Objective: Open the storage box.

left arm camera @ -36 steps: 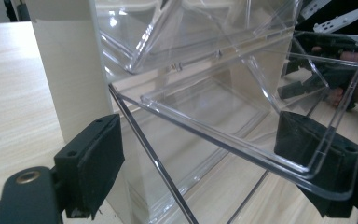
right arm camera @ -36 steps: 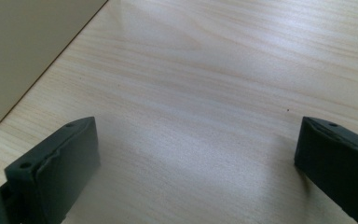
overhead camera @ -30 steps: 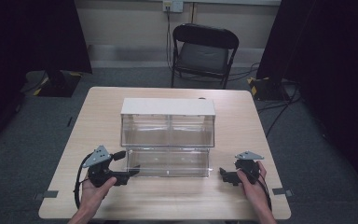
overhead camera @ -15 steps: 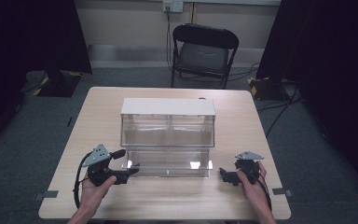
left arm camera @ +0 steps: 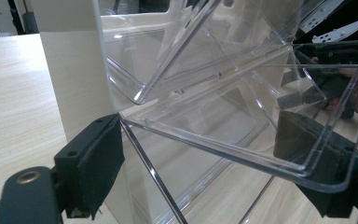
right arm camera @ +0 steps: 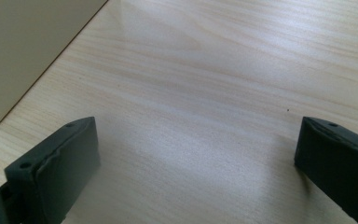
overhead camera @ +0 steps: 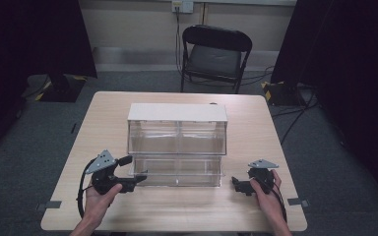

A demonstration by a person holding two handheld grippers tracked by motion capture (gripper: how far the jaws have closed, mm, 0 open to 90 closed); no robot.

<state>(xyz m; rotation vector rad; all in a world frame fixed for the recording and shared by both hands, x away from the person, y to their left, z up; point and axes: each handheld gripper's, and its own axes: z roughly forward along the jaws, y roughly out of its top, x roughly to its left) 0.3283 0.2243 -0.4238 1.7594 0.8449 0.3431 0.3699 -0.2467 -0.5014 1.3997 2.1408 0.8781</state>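
Since a second ago the left gripper [overhead camera: 137,180] has stayed at the lower clear drawer [overhead camera: 177,172] of the white-topped organizer [overhead camera: 177,112] mid-table (jaws spread wide astride the drawer's front rim, not clamping). The drawer looks tilted out. The right gripper [overhead camera: 237,184] remains wide open and empty on the table [overhead camera: 187,209], near the organizer's right corner.

The clear plastic drawer cabinet [overhead camera: 177,142] stands on the middle of the wooden table [overhead camera: 256,113]; a black folding chair [overhead camera: 215,54] stands behind the table.

One cabinet [overhead camera: 177,132] (three drawers), one chair [overhead camera: 215,54].
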